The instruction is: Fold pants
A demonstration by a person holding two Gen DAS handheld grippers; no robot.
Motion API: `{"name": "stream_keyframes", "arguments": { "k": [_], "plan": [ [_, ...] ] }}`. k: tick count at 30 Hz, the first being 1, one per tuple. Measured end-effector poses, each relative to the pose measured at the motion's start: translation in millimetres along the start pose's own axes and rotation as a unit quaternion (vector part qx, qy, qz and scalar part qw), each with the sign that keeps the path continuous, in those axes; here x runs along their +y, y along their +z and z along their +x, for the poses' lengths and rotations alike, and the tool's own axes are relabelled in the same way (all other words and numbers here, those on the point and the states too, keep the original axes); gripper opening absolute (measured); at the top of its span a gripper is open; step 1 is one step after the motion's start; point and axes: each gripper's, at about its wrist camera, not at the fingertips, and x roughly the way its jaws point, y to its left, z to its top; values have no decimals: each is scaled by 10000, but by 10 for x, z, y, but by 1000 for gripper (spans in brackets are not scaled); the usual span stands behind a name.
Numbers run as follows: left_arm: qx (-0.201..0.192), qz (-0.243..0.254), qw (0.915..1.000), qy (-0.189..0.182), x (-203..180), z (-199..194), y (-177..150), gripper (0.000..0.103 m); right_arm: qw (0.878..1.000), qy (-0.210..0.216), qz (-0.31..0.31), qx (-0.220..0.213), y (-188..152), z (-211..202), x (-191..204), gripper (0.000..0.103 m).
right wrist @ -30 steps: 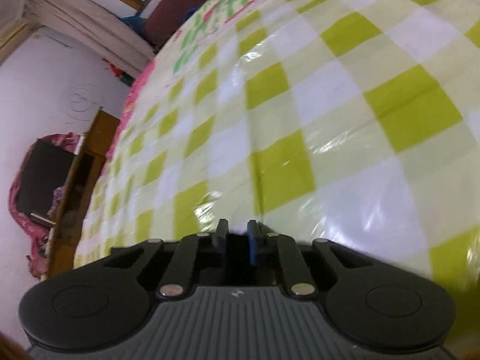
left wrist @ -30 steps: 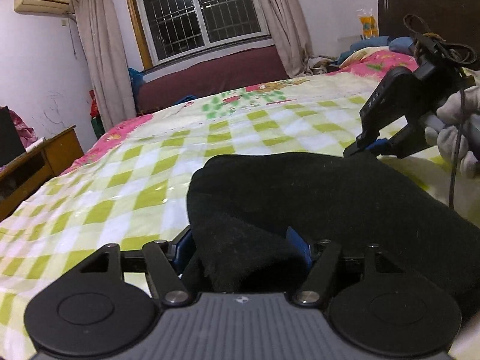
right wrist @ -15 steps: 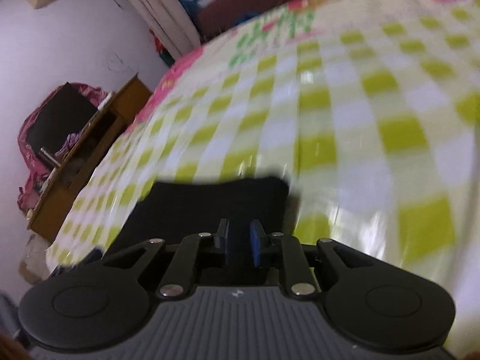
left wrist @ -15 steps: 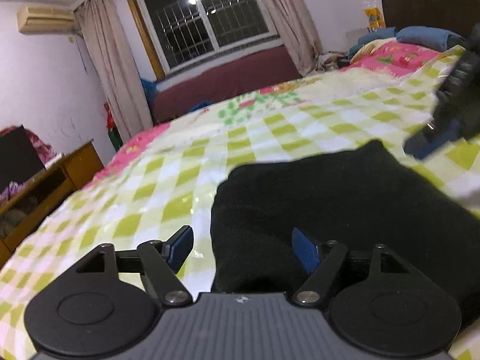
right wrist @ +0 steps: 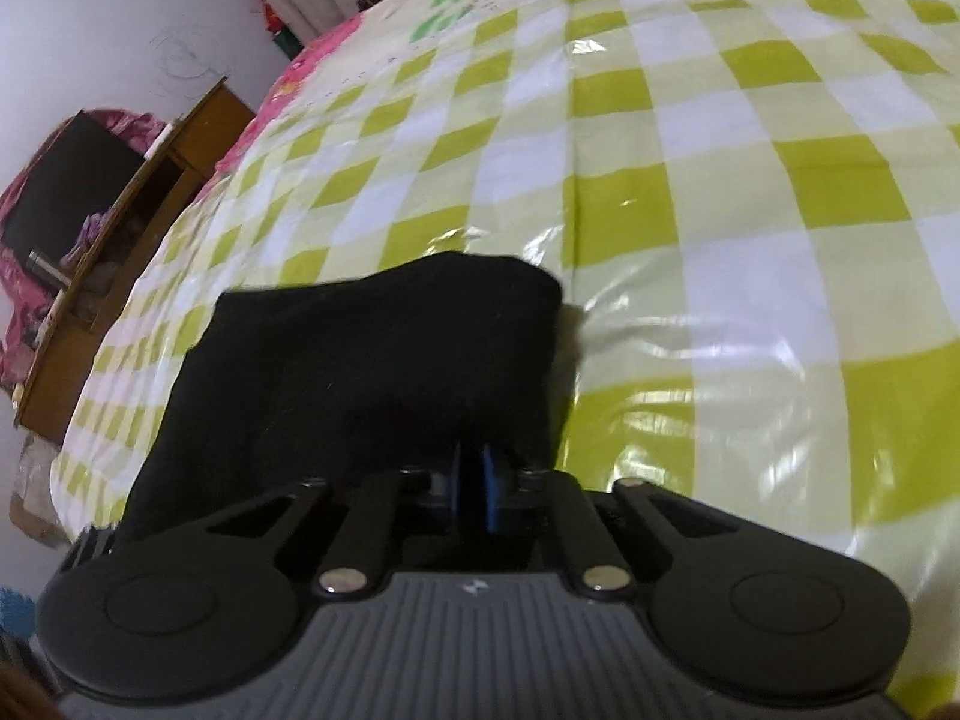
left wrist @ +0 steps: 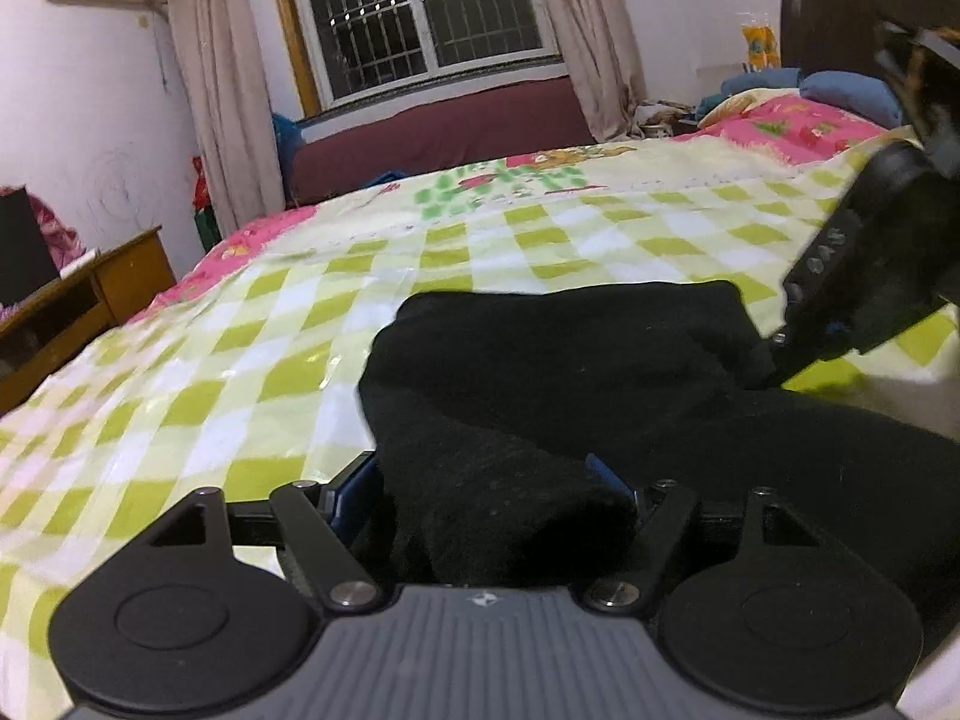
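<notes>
Black pants lie folded on a bed with a green and white checked sheet. My left gripper has its jaws spread wide, with a thick bunch of the black cloth between them. My right gripper is shut on the right edge of the pants, its blue pads nearly together. The right gripper also shows in the left wrist view, at the right side of the pants.
A wooden desk stands to the left of the bed. A window with curtains and a maroon bench are at the far end. Pillows lie at the far right.
My left gripper has come forward so that a bunch of black cloth lies between its jaws again. My right gripper has come down onto the right edge of the pants.
</notes>
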Motion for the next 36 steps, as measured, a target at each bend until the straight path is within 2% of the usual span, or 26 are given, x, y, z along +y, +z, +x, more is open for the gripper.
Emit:
{"name": "stream_keyframes", "arguments": {
  "k": [6, 9, 11, 12, 14, 17, 20, 23, 25, 26, 28, 30, 32, 34, 36],
  "plan": [
    [-37, -116, 9999, 14, 15, 150, 64, 88, 9993, -214, -322, 7, 219, 164, 126, 4],
    [-34, -51, 10000, 37, 40, 87, 56, 89, 9994, -178, -309, 15, 198, 120, 99, 4],
    [-40, 43, 9999, 136, 47, 5, 39, 92, 9991, -243, -341, -15, 121, 37, 85, 7],
    [-27, 58, 9998, 186, 64, -31, 31, 94, 9991, -265, -330, -14, 93, 8, 77, 12],
    [46, 29, 9996, 261, 94, -88, 28, 96, 9995, -239, -209, -2, -2, -80, 26, 12],
    [220, 85, 9995, 220, 112, -117, 119, 96, 10000, -19, -16, -3, -59, -153, -21, 12],
    [335, 130, 9993, 140, 130, -86, 170, 97, 9981, 514, 344, -4, -59, -156, -95, 13],
    [341, 74, 9994, 62, 145, -28, 136, 99, 9951, 772, 623, 33, -21, -97, -159, 23],
    [304, 7, 9995, 24, 162, -35, 117, 99, 9930, 950, 698, 56, 6, -97, -178, 35],
    [291, -11, 9996, 16, 171, -47, 106, 99, 9917, 1071, 705, 33, 9, -131, -187, 37],
    [265, -132, 9996, -26, 211, -75, 73, 100, 9901, 1263, 606, -34, -4, -208, -177, 48],
    [283, -301, 9991, -58, 234, -43, 55, 103, 9923, 1202, 308, 25, -3, -176, -91, 59],
    [308, -353, 9989, -71, 224, 19, 48, 103, 9947, 1015, -47, 181, -23, 5, 49, 60],
    [307, -402, 9987, -45, 243, 61, 39, 103, 9964, 785, -283, 150, -20, 123, 213, 61],
    [285, -416, 9987, -21, 314, 71, 29, 103, 9963, 780, -326, 144, 33, 191, 372, 60]
  ]
}}
